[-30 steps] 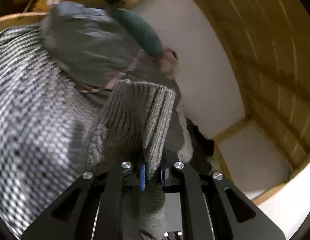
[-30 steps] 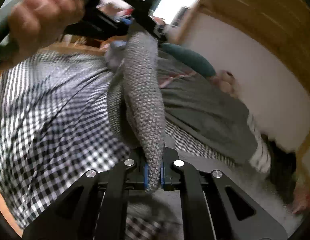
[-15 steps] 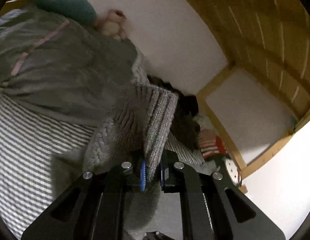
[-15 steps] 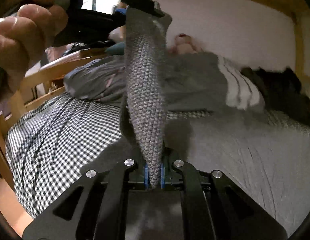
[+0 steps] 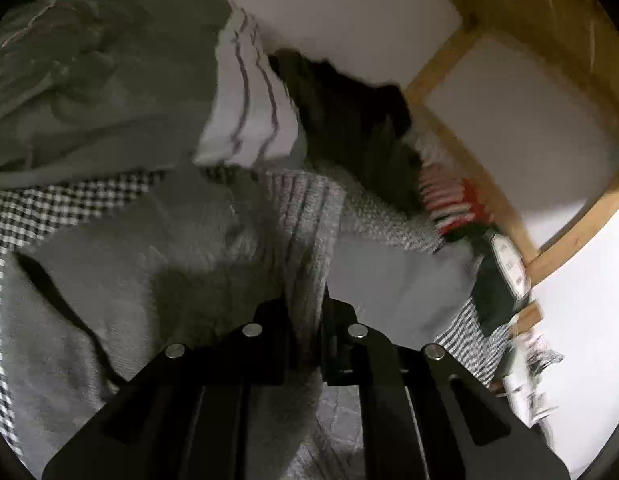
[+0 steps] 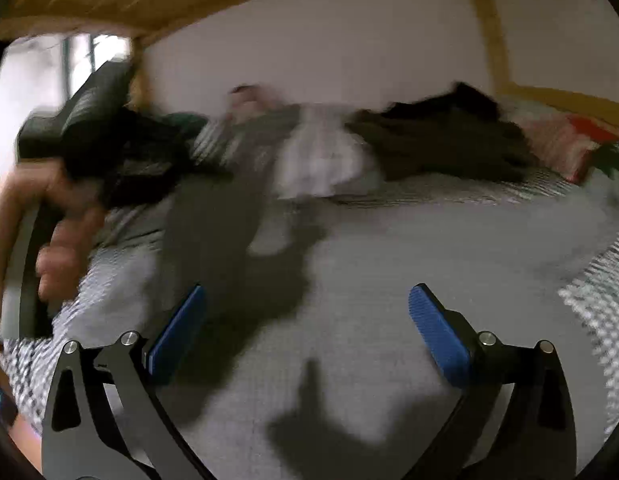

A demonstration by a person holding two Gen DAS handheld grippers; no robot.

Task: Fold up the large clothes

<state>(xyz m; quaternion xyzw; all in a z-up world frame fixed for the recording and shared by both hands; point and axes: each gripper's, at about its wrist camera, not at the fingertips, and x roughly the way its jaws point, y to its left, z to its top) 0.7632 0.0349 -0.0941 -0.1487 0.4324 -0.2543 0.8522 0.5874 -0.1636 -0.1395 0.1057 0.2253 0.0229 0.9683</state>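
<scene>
A large grey knitted sweater [image 5: 181, 264] lies spread on the bed. My left gripper [image 5: 305, 312] is shut on its ribbed edge [image 5: 309, 232], which rises between the fingers. In the right wrist view the sweater [image 6: 389, 280] covers the bed in front. My right gripper [image 6: 305, 320] is open and empty above it, blue pads [image 6: 437, 332] wide apart. The hand holding the left gripper [image 6: 61, 232] shows blurred at the left.
A black and white checked bedsheet [image 5: 69, 200] lies under the sweater. A grey duvet with a striped white pillow [image 5: 249, 120], dark clothes [image 6: 441, 140] and a red striped item [image 5: 449, 200] lie along the white wall. A wooden bunk frame [image 5: 489, 208] encloses the bed.
My right gripper has opened and let go of the sweater. Both grippers have swung down toward the bed, and the sweater now lies flatter. The left gripper still holds the ribbed edge.
</scene>
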